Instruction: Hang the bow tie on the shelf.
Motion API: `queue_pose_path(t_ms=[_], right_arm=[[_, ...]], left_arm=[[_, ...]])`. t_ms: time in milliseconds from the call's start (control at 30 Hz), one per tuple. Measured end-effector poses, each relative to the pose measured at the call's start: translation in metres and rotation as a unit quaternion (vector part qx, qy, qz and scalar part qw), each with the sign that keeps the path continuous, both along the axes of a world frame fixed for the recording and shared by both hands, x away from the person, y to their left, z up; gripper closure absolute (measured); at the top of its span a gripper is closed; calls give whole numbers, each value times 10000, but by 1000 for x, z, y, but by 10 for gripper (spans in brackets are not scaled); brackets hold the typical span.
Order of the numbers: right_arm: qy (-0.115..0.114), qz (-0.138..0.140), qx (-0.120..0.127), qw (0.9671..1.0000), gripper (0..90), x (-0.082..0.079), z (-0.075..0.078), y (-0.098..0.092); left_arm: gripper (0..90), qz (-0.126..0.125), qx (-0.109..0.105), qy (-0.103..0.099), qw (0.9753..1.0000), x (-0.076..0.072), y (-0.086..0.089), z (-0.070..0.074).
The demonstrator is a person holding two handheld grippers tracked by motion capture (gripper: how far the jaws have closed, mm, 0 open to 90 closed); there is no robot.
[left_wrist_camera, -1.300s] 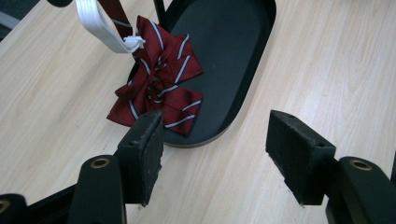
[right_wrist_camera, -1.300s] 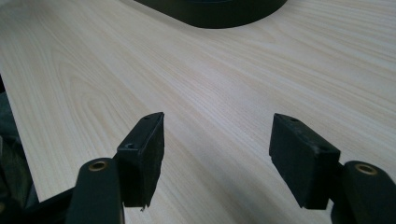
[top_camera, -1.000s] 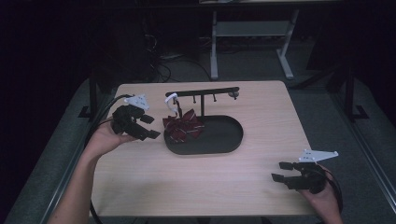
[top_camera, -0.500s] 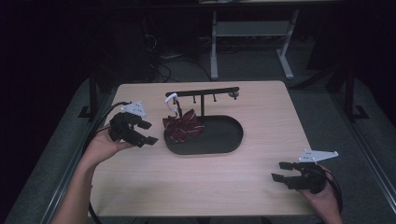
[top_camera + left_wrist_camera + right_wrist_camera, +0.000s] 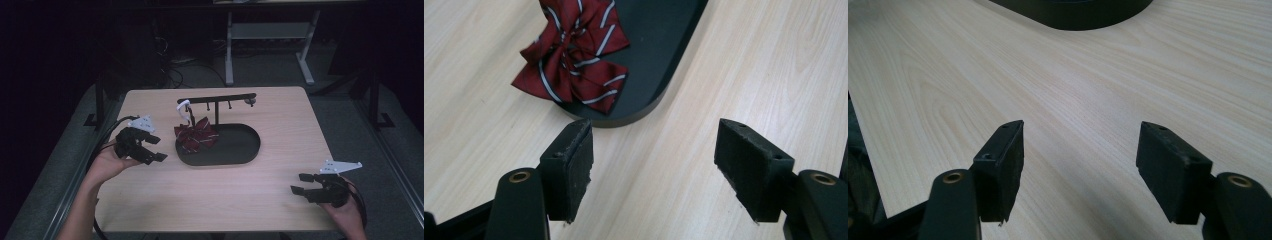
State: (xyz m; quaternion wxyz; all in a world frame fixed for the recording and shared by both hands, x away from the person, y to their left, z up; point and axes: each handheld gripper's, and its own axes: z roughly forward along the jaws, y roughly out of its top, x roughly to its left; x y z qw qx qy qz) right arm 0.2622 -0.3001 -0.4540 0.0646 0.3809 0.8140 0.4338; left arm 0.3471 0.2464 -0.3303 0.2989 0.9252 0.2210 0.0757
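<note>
A table (image 5: 280, 210) carries a flat tray (image 5: 235, 150) near its middle. A post rises from the far side of the tray and bears a crossbar (image 5: 216, 98) that runs left to right above it. A bow tie (image 5: 196, 135) lies on the left end of the tray, below a hook (image 5: 186, 107) at the crossbar's left end; whether it hangs from that hook is hard to tell. The left tool (image 5: 150, 152) sits just left of the tray, near the bow tie, apart from both. The right tool (image 5: 303, 184) is at the table's near right corner, well apart from the tray. Behind the table, on the floor, stands a desk frame (image 5: 270, 35).
</note>
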Motion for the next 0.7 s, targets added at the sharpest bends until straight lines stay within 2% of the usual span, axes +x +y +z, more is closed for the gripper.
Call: queue_pose_path(t_ms=[500,600,700], right_arm=[[-9,-25,-5,10000,352,0,0,0],[-14,-30,-8,10000,352,0,0,0],[-26,-30,-11,10000,352,0,0,0]], left_arm=[[312,1,-9,-45,10000,-10,2,-11],[311,-33,50,-64,10000,-12,3,-12],[310,5,7,-44,10000,-15,4,-15]])
